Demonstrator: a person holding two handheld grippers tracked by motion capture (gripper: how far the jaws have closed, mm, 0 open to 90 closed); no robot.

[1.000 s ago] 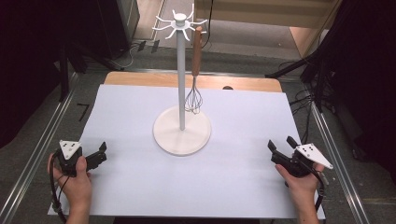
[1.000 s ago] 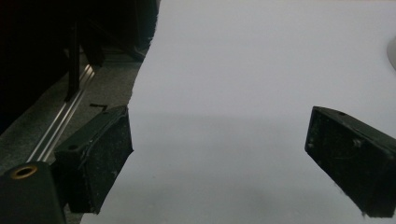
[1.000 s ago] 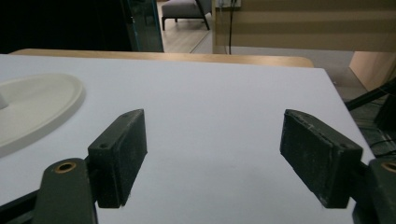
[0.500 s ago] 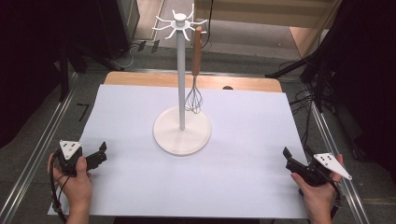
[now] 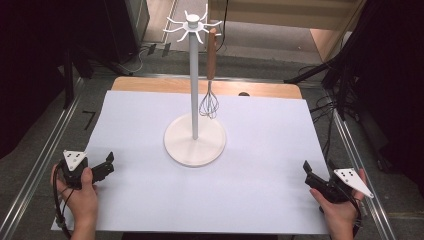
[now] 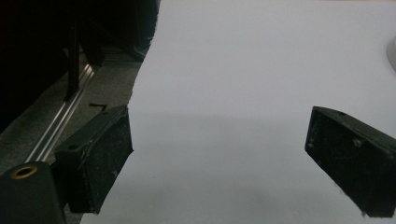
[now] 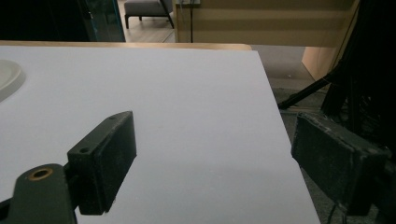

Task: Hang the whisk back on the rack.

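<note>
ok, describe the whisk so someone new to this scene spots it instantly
Find the white stand with the tall pole at the middle of the white table. From one hook at its top, on the right side, hangs the whisk. Its brown wooden handle and wire head make it the only non-white item there.

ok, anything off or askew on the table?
Nothing stands out. The stand is upright on the white sheet, the whisk hangs straight from a hook, and both grippers, left and right, are open and empty.
</note>
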